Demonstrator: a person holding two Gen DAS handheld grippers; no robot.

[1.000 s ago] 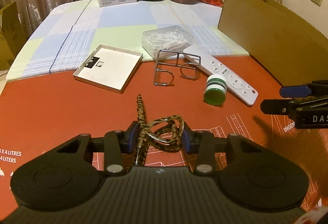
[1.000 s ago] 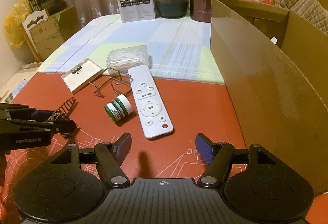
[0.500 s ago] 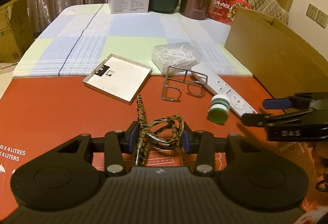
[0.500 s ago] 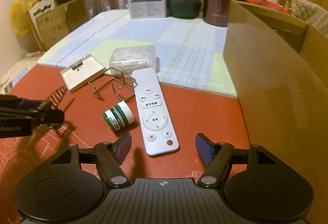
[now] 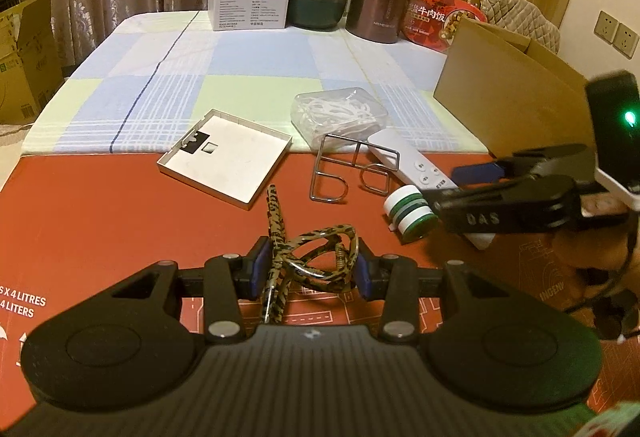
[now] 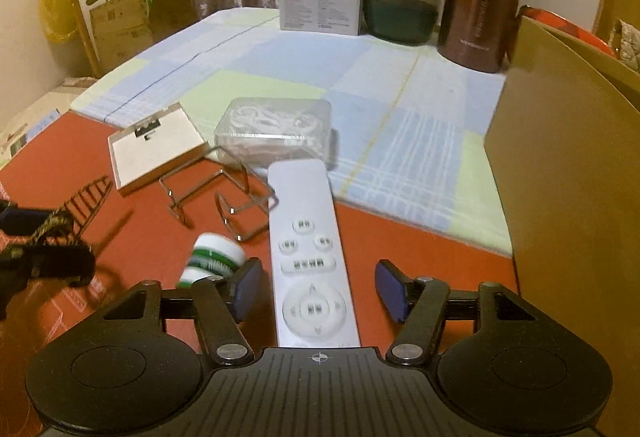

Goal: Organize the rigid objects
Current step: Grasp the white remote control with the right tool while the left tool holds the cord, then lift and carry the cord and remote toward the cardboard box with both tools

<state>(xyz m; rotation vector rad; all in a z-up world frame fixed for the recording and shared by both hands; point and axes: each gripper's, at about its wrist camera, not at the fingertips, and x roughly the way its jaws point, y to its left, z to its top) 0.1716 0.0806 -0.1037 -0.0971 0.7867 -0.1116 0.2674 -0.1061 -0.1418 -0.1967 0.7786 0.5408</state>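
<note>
- The long white plastic remote control point(image 6: 310, 261) is seen lying flat on the red mat point(image 6: 420, 249) of the worktop, lengthwise between the blue pads of the right claw point(image 6: 316, 287); the jaws have just been closing, yet gaps are left on both sides, so nothing is gripped
- The remote is judged light, stiff and smooth; a hold across its narrow sides near the middle, low against the mat, is advised so that it does not tip or slip
- The small white-and-green round jar point(image 6: 212, 261) is seen on its side just beside the right claw's left pad; it is expected to roll if nudged
- The leopard-patterned hair claw clip point(image 5: 308, 257) is held in the shut left claw point(image 5: 308, 269); it is judged light, springy and brittle at the teeth
- The open brown cardboard box point(image 6: 568, 157) is seen on the right, probably the destination
</note>
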